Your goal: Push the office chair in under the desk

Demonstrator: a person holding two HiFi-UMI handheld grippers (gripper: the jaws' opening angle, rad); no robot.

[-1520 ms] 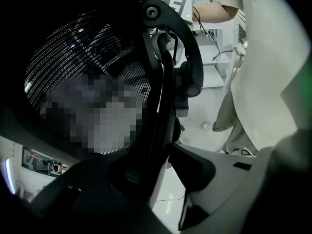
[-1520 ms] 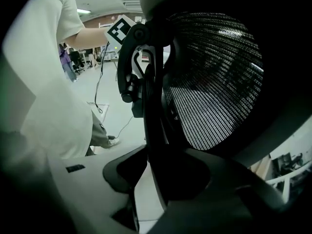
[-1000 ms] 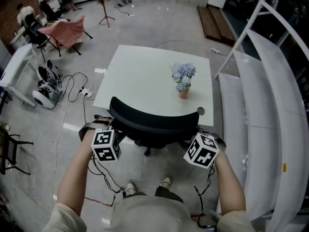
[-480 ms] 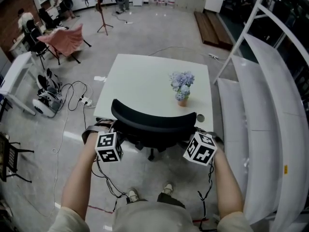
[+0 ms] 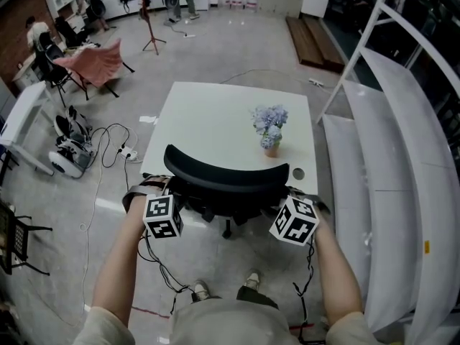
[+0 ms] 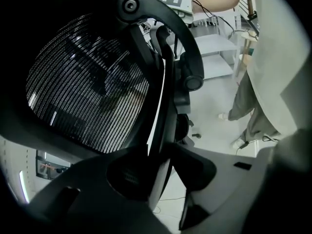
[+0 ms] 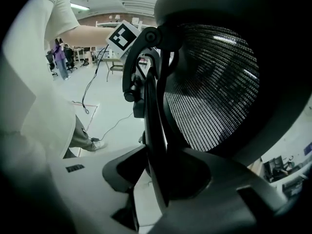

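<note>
The black office chair's curved backrest point(image 5: 223, 178) stands at the near edge of the white desk point(image 5: 208, 117), its seat partly under it. My left gripper point(image 5: 167, 192) is shut on the backrest's left edge and my right gripper point(image 5: 287, 195) on its right edge. In the left gripper view the backrest's frame point(image 6: 163, 106) runs down between the jaws of the left gripper point(image 6: 161, 179), with the mesh point(image 6: 87, 91) to the left. The right gripper view mirrors this: the frame point(image 7: 151, 111) sits in the right gripper point(image 7: 156, 179), with the mesh point(image 7: 209, 87) to the right.
A small pot of blue flowers point(image 5: 269, 131) stands on the desk near its right side. White racking point(image 5: 402, 164) runs along the right. Cables and a white device point(image 5: 72, 146) lie on the floor at left. The person's feet point(image 5: 248, 279) are behind the chair.
Both grippers and the chair's backrest have edged a little toward the desk, still gripped the same way. The person's feet now show farther behind the chair.
</note>
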